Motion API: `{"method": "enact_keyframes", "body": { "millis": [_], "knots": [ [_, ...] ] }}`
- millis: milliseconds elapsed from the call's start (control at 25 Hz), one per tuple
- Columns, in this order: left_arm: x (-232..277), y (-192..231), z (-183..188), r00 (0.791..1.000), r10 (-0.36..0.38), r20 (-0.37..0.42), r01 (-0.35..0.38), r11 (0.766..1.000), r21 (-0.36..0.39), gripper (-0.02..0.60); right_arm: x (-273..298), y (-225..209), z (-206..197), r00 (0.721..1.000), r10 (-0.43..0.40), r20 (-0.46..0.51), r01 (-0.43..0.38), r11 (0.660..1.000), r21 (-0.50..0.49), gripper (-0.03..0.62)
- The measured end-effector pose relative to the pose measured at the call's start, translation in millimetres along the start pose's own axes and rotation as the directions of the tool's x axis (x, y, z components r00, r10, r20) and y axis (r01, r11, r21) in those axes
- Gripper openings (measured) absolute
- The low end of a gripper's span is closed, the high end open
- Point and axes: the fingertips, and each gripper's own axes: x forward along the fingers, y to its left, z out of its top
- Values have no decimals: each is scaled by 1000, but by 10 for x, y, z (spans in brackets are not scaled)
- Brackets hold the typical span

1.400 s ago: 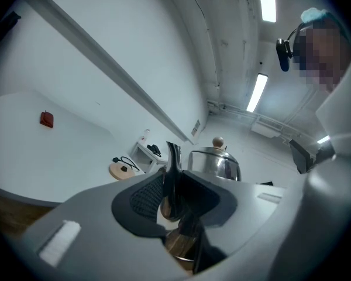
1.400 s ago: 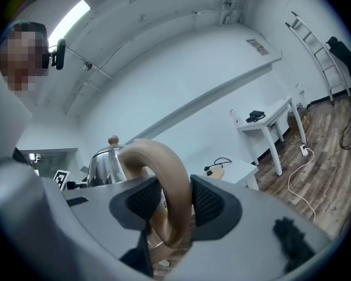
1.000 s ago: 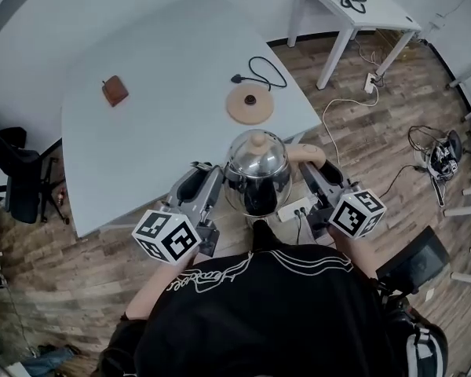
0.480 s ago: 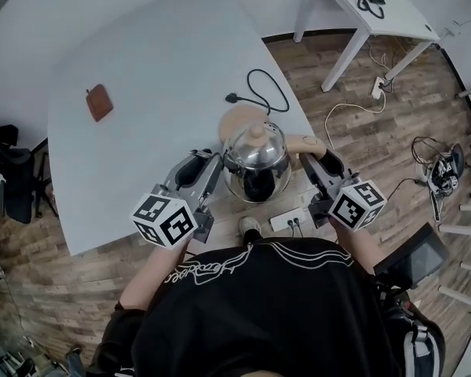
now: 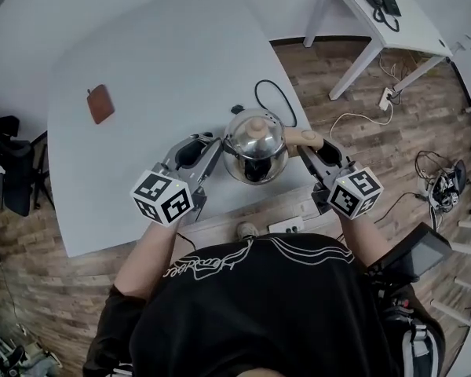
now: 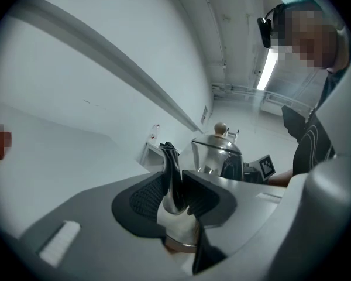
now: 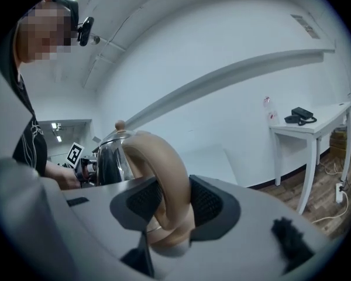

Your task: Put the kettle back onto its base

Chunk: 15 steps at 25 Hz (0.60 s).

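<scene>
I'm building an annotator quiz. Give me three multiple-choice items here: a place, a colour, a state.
1. The small brown object lies: A on the grey table; B on the floor; C on the white side table.
2. The kettle handle is: A black; B tan; C red.
3. The right gripper is: A open, empty; B shut on the handle; C unseen.
Key: A, it sits on the tabletop; B, tan in the right gripper view; B, jaws clamp the handle.
</scene>
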Motion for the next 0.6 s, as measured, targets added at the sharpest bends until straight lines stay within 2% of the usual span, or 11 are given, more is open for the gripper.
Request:
{"method": "enact_keyframes", "body": {
  "millis": [240, 600],
  "knots": [
    [163, 199, -70, 1000, 1, -12, 0, 998, 58, 107, 216, -154, -128, 998, 0, -55, -3, 998, -55, 144],
    [242, 373, -182, 1000, 9, 0, -9, 995, 98, 109, 411, -266, -244, 996, -27, -83, 19, 996, -88, 143]
  ]
}}
